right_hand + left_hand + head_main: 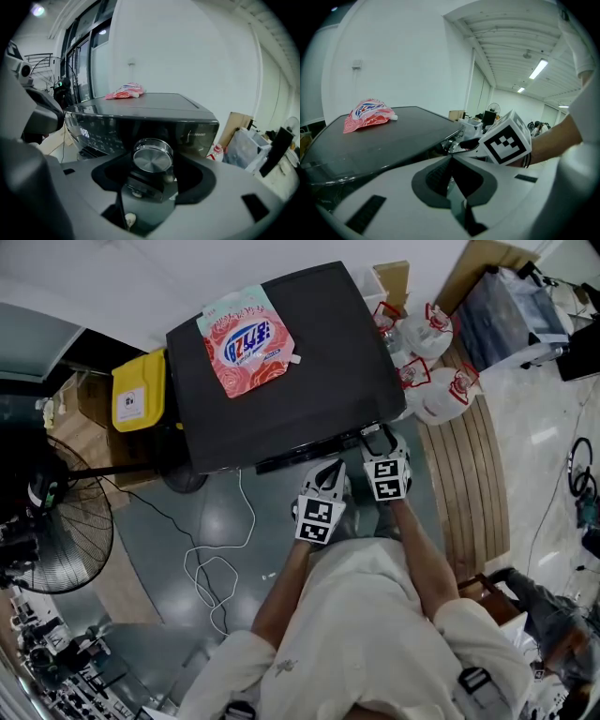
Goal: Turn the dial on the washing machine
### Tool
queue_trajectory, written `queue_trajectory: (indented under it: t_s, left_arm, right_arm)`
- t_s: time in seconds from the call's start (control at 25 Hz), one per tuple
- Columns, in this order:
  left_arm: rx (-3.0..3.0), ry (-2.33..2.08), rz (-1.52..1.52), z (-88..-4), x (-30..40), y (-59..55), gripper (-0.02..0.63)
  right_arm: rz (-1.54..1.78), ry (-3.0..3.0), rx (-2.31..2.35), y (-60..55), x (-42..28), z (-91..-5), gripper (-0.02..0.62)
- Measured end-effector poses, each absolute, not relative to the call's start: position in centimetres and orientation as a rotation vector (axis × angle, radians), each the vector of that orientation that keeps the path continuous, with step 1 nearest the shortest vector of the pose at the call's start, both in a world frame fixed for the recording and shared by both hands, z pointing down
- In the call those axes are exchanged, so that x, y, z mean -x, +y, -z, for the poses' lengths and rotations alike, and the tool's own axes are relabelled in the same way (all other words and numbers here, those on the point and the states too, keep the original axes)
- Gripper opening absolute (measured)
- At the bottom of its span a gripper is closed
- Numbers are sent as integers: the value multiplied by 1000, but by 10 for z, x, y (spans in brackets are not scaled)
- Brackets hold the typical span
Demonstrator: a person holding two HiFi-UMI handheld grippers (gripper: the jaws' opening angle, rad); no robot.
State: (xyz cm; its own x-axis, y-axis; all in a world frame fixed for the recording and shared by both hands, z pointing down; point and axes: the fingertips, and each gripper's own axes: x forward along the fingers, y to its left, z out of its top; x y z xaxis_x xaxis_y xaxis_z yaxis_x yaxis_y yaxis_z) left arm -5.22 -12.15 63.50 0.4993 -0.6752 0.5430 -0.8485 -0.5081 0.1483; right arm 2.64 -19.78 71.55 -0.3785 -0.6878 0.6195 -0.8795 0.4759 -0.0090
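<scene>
Two tongs are held up at the near face of a dark washing machine (281, 381), one in each of the person's hands. The right tongs (380, 439) press in toward the machine's front panel near its right end. In the right gripper view they stand open, with the round, brushed-metal dial (152, 159) sitting between the two jaws and dark space showing on either side of it. The dial is mounted on the glossy control panel (108, 133), where small figures glow at the left. The left tongs (330, 474) hang just left of the right pair and slightly nearer the person. In the left gripper view their jaws are pressed together with nothing between them, and they point past the machine's front edge. A red and white detergent pouch (246, 338) lies on the far left part of the machine's flat top. A yellow bin (139, 390) stands just left of the machine.
</scene>
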Motion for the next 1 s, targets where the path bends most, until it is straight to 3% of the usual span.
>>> queue_trajectory:
  t_s: [0.44,1.0]
  left_arm:
    - [-2343,-1272,-591,-635,54,-120,12]
    - [-2348,-1266,-587,-635,53,-117,12]
  right_arm:
    - [-506,-2193,-1300,-199,-27,-716,272]
    - [-812,-2293,-1331,-199,-31,-717,272]
